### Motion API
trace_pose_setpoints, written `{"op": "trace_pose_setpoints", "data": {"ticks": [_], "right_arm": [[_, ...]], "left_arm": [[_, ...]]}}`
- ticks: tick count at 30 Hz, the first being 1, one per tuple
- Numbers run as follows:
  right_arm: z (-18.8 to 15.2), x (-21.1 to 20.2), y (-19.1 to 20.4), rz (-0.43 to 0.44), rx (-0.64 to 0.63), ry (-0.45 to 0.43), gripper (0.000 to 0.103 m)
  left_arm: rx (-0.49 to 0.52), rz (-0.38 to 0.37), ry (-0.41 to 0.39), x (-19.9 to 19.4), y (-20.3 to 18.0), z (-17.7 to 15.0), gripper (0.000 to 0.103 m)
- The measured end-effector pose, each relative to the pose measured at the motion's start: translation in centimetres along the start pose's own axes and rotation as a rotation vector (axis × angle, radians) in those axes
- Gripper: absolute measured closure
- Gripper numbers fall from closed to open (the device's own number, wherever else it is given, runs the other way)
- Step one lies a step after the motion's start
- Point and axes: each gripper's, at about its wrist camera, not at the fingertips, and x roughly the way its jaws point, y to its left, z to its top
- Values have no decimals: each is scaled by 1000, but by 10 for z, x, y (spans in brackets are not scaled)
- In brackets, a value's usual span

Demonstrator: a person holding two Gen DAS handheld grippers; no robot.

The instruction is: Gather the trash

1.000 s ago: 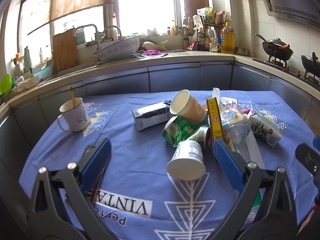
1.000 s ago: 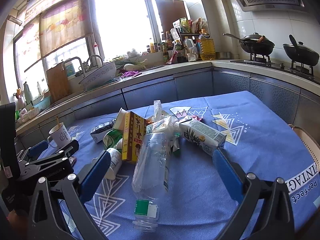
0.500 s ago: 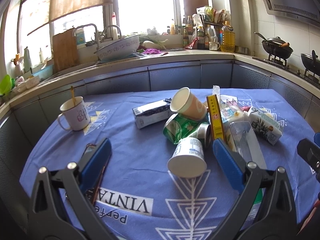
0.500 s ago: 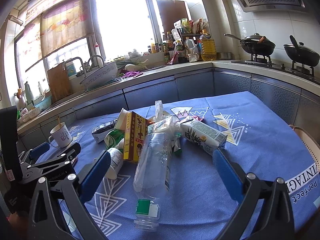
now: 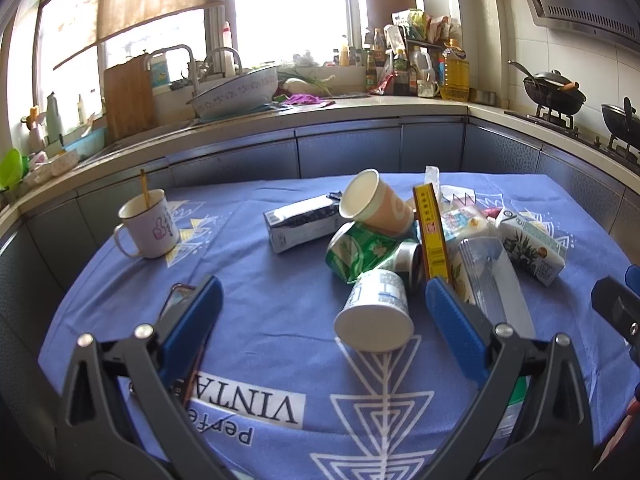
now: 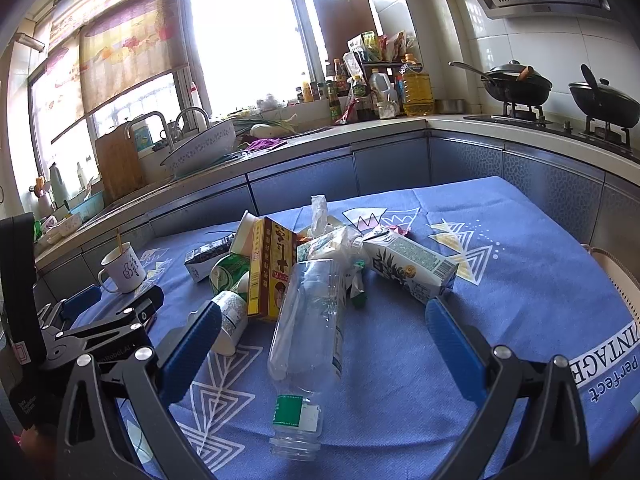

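A heap of trash lies on the blue tablecloth [image 5: 260,304]. In the left wrist view I see a white paper cup [image 5: 376,312] on its side, a green cup [image 5: 356,250], a tan cup [image 5: 374,202], a dark carton [image 5: 300,222], a yellow box [image 5: 430,232] and a pineapple carton [image 5: 532,246]. My left gripper [image 5: 320,320] is open, just short of the white cup. In the right wrist view a clear plastic bottle [image 6: 310,328] lies between the fingers of my open right gripper [image 6: 322,340], beside the yellow box [image 6: 272,268] and the pineapple carton [image 6: 408,264]. The left gripper [image 6: 100,320] shows at left.
A white mug [image 5: 146,226] with a stick in it stands at the table's left. A phone [image 5: 176,304] lies under my left finger. A woven basket rim [image 6: 616,276] shows at the table's right edge. Kitchen counter, sink and stove with pans stand behind.
Both grippers have crept slightly forward and down toward the heap. Nothing was grasped or moved.
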Motion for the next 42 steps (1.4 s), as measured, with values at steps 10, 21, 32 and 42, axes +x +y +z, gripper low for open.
{"op": "trace_pose_setpoints", "data": {"ticks": [10, 21, 32, 42], "right_arm": [[-2, 4, -1, -2, 4, 7, 3], [-4, 4, -7, 0, 18, 10, 3], [-7, 6, -14, -23, 15, 23, 3], [-15, 17, -40, -57, 25, 85, 25]], "left_arm": [[56, 29, 2, 2, -3, -3, 5], [75, 39, -7, 2, -5, -3, 5], [160, 76, 10, 6, -9, -5, 5], [138, -171, 30, 7, -18, -20, 5]]}}
